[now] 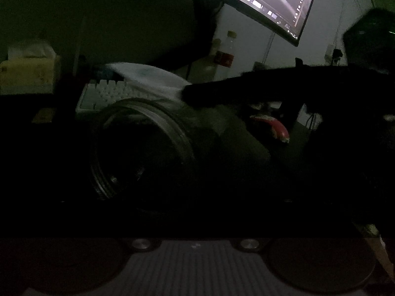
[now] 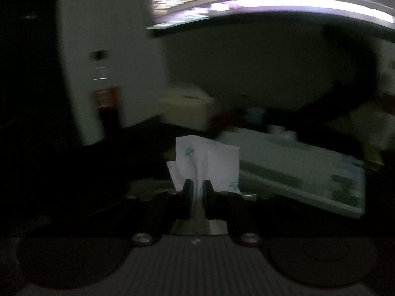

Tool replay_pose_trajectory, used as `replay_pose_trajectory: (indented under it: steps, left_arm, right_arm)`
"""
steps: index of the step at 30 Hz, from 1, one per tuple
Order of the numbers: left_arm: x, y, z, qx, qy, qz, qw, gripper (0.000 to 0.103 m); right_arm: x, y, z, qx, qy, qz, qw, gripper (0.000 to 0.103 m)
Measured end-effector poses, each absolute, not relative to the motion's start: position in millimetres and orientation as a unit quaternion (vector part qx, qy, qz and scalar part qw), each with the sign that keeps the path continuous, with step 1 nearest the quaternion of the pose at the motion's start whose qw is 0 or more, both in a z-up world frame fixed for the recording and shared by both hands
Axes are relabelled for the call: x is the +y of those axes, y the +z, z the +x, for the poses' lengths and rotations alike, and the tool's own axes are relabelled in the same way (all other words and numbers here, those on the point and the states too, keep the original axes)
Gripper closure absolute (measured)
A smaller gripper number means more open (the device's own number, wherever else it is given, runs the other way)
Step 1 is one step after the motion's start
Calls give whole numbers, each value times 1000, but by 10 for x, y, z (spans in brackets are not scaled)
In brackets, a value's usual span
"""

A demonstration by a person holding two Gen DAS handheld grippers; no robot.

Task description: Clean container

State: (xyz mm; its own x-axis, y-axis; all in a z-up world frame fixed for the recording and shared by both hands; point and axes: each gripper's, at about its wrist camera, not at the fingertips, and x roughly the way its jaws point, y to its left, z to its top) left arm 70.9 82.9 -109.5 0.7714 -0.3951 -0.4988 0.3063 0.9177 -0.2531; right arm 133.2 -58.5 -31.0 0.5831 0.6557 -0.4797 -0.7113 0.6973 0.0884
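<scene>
Monitor: a large curved lit screen (image 1: 279,2) is seen above the desk.
Keyboard: a white keyboard (image 1: 108,93) is laid below it.
Bottle: a clear plastic bottle with a red label (image 1: 226,50) is stood against the wall.
Box: a yellowish tissue box (image 1: 27,71) is placed at far left.

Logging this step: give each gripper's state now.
Left gripper: fingers lost in the dark, cannot tell.
Right gripper: closed on the white tissue.

Right tongs (image 2: 197,187) pinched together, left tongs unreadable
</scene>
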Motion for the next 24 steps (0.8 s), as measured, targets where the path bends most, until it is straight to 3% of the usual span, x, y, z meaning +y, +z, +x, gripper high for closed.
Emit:
replay_pose_trajectory:
  steps: [10,20,22,24]
  left_arm:
    - [739,-1108,719,272,-131,-54,952,4]
    - [753,-1079,715,272,-132,-60,951,4]
    - [754,-1061,708,272,-132,-63,951,7]
    - [755,-1030,696,268,-132,-65,952,16]
  right_arm:
    - [-661,-384,1545,234,309,-58,920,92]
    - [-732,-313,1394,258,396,-19,881,93]
    - [-810,-279,1389,251,388,-7,887,94]
    - [-917,-240,1363,243,389,4,889,94]
